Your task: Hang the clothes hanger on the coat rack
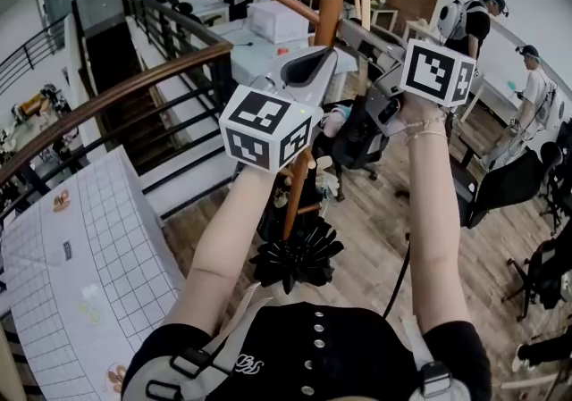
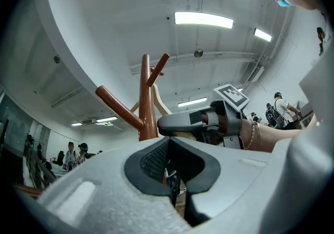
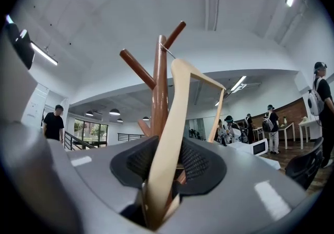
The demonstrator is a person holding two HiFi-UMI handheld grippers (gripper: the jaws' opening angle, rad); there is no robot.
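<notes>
Your right hand-held gripper (image 3: 162, 186) is clamped on one arm of the hanger (image 3: 175, 118), which runs from the lower centre of the right gripper view up to the top of the rack (image 3: 159, 87). The thin wire hook (image 3: 168, 50) sits right against the pole, just under the upper right peg (image 3: 175, 31). I cannot tell whether it is actually over a peg or only resting beside the wood.

That is the main risk. If you let go before the hook is seated, the hanger will probably slide off and drop to the floor, and nothing below it would catch it.

You also hold the hanger far from the hook and at a tilt. A small twist of your wrist would therefore swing the hook a long way and could flick it off the peg.

Pushing the hanger sideways into the pole may rock the rack, which looks tall and narrow in the head view.

Your left hand-held gripper (image 2: 175, 175) has its jaws drawn nearly together with nothing in them. It sits just left of the pole in the head view, where it could bump the rack. Ease the hook down until the wire bears weight before you loosen your grip.
</notes>
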